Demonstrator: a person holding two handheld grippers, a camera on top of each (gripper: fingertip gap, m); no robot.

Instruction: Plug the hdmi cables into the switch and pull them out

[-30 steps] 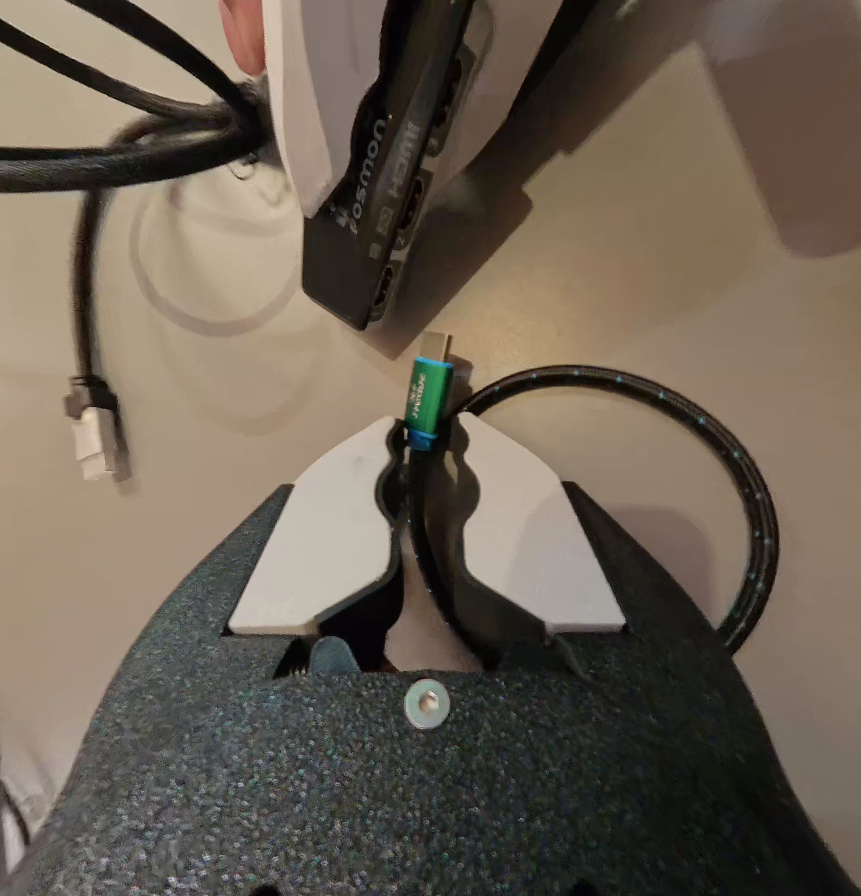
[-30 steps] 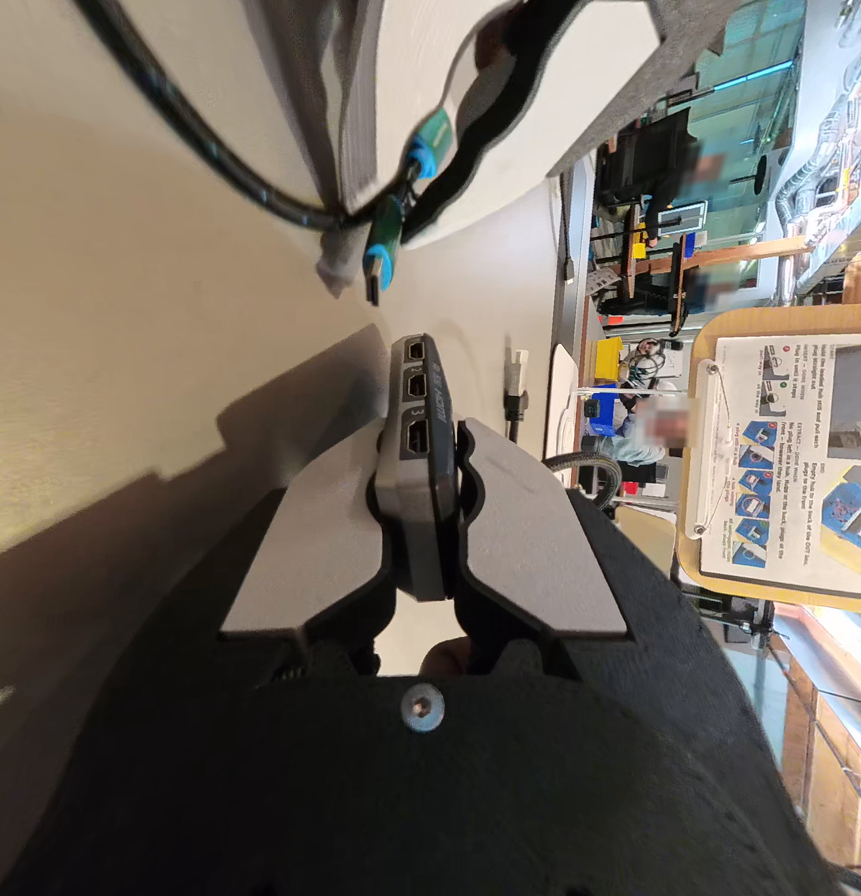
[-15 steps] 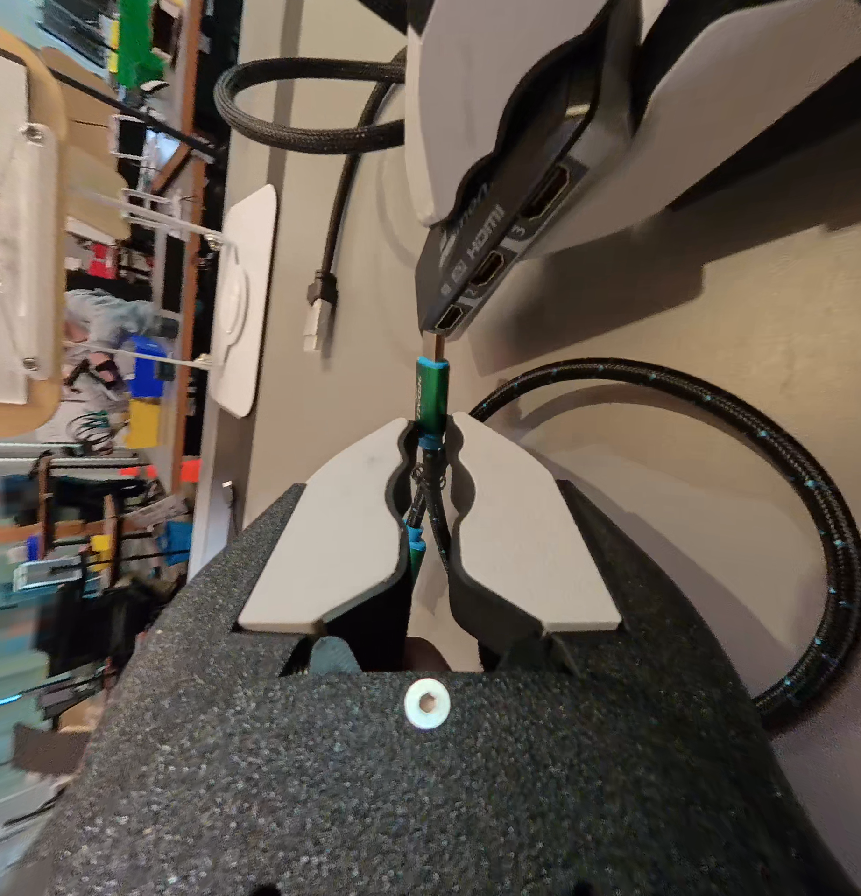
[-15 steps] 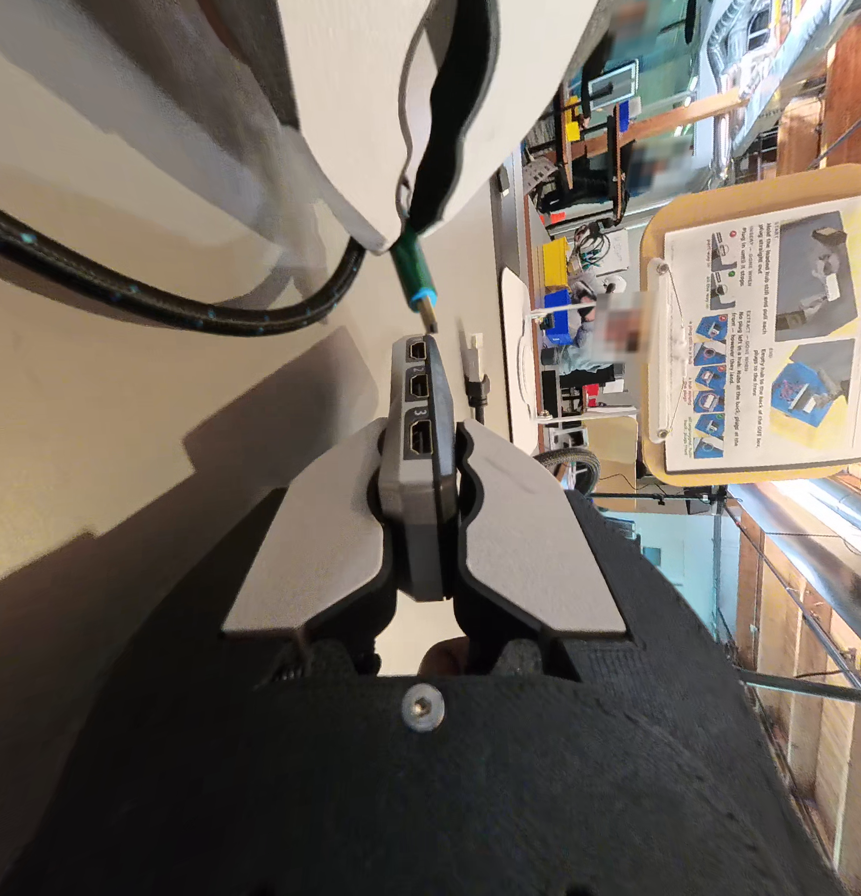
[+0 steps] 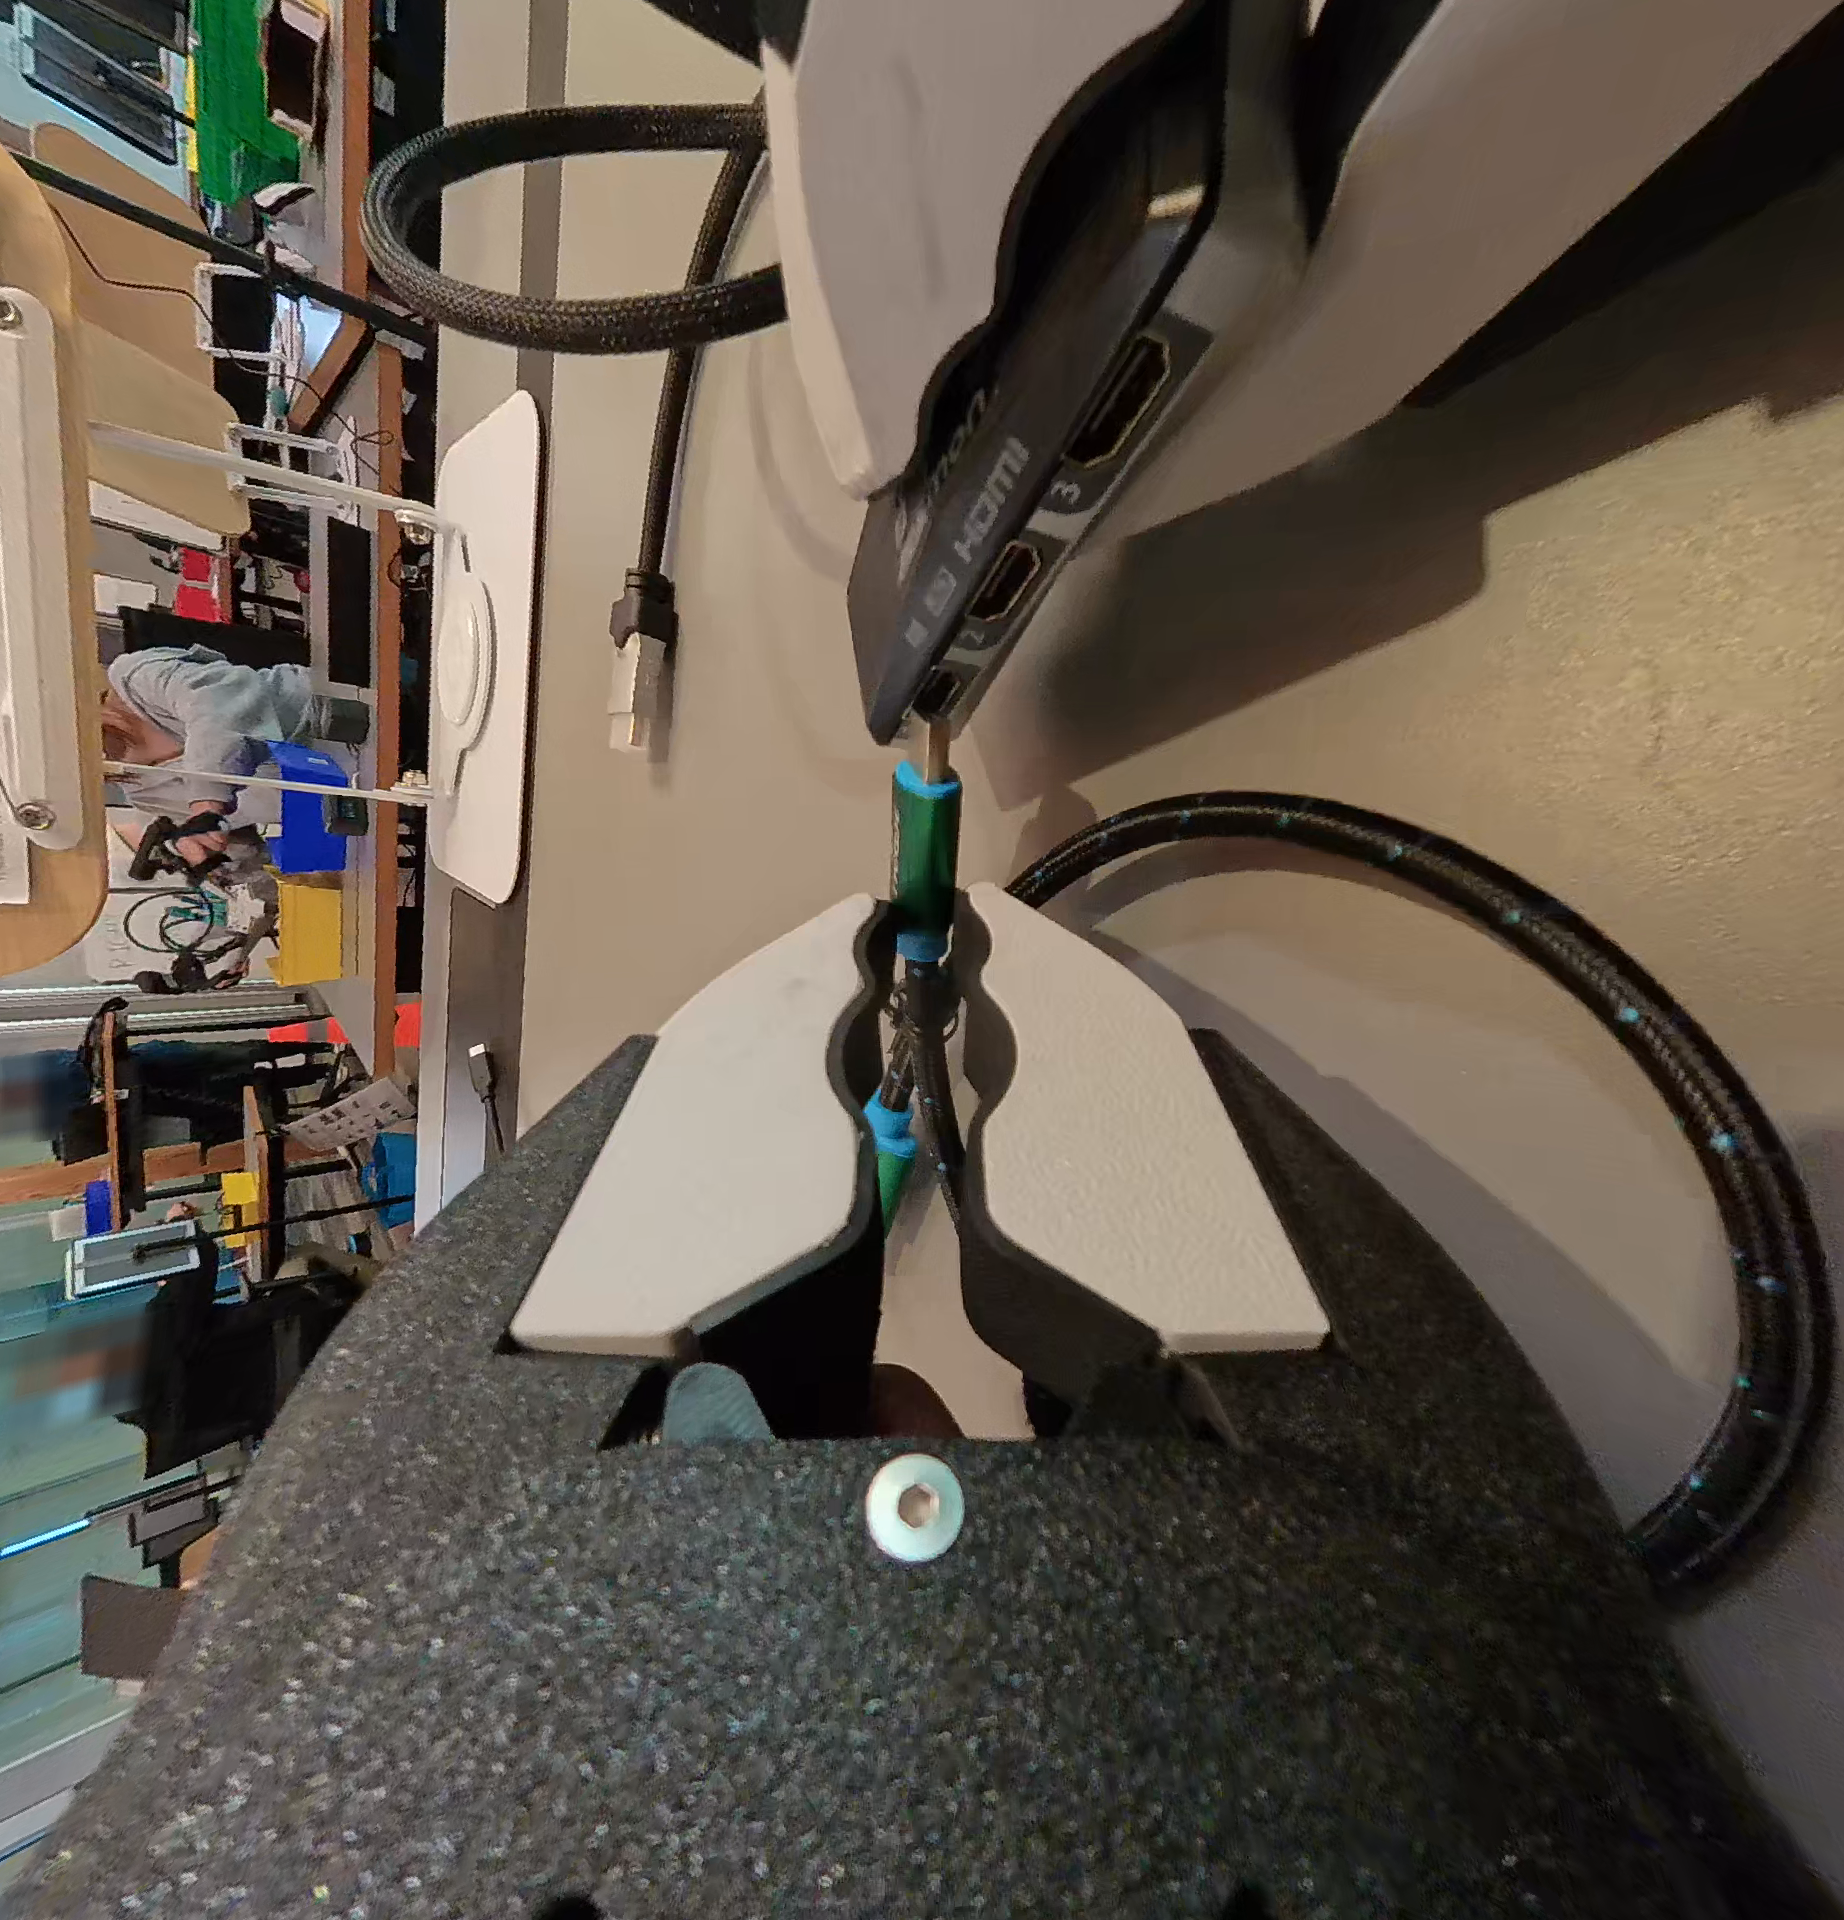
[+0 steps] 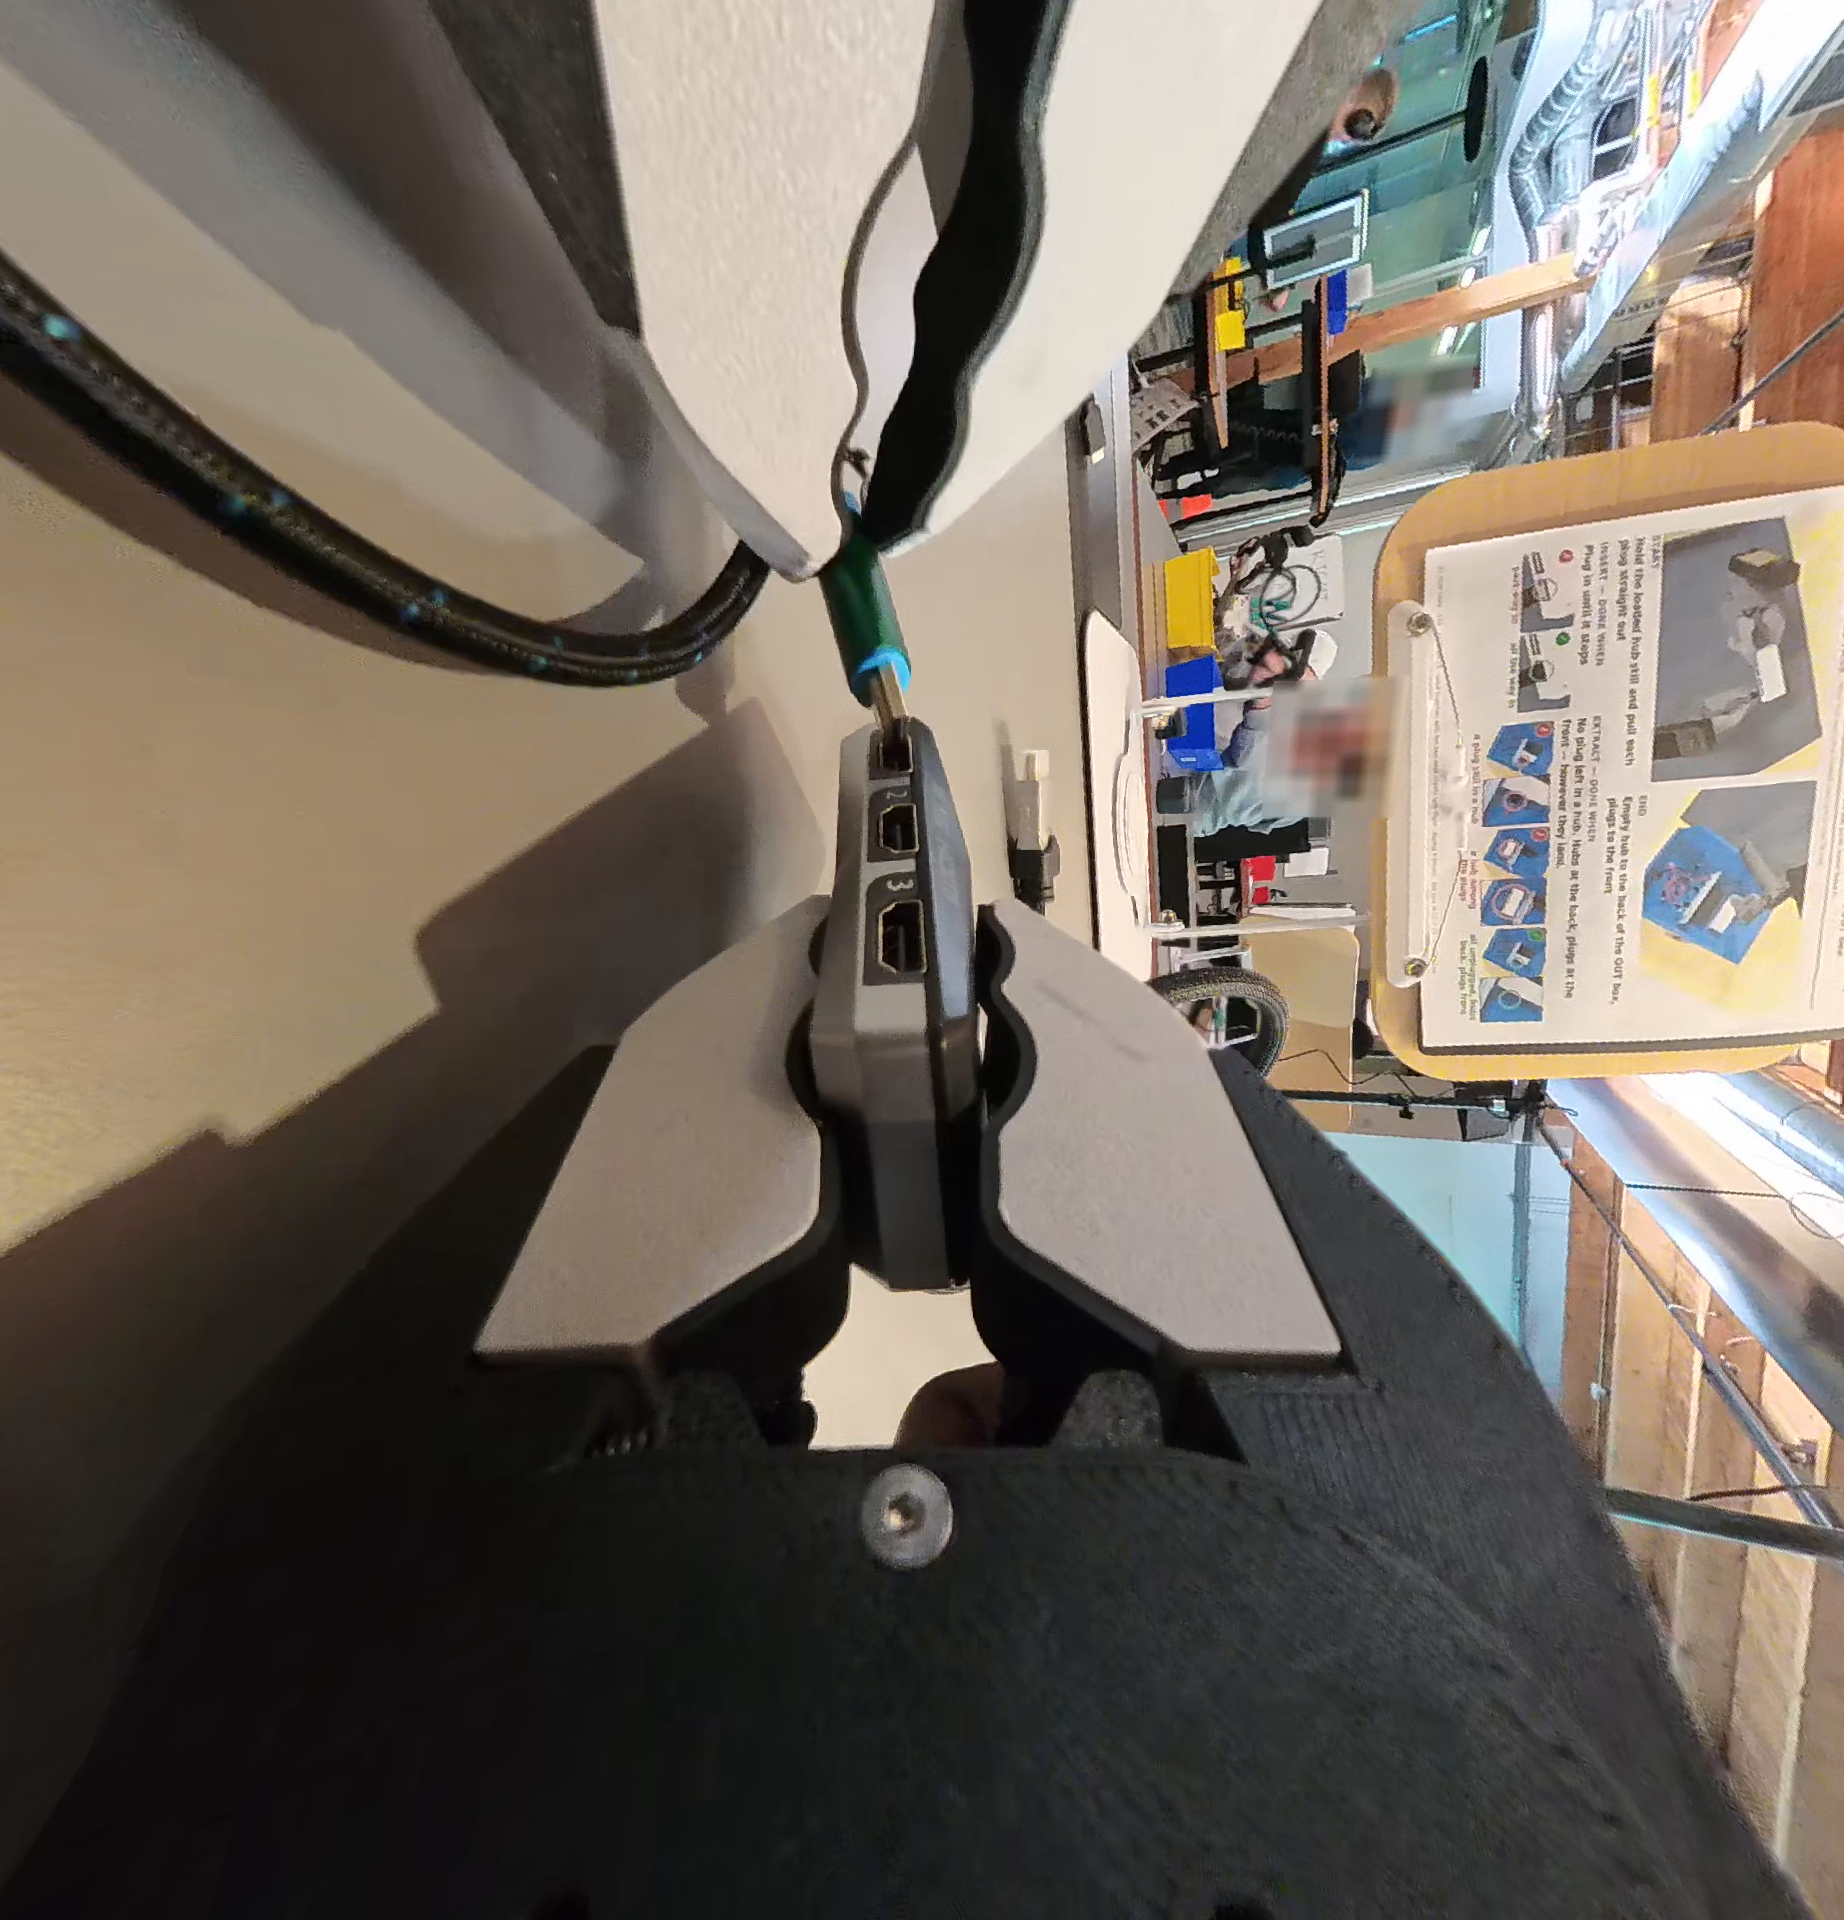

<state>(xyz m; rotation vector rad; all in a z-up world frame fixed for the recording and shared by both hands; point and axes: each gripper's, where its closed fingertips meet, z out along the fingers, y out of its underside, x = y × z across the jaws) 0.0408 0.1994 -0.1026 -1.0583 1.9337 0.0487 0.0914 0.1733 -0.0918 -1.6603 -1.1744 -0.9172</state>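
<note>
— Since a moment ago, the gap between the green plug (image 5: pixel 923 844) and the grey hub (image 5: pixel 1011 520) is closed; the metal tip is seen at the hub's end port, at upper centre of the left wrist view.

— How is each tool set?

— The left gripper (image 5: pixel 920 906) is clenched on the plug's rear end, its black braided cable (image 5: pixel 1666 1049) looped at right. The right gripper (image 6: pixel 902 935) is clamped on the hub (image 6: pixel 897 977), centre frame.

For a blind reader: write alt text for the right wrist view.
The right gripper clamps a grey hub while a green plug, held by the left gripper, enters its end port. Braided cable loops over the beige table.
</note>
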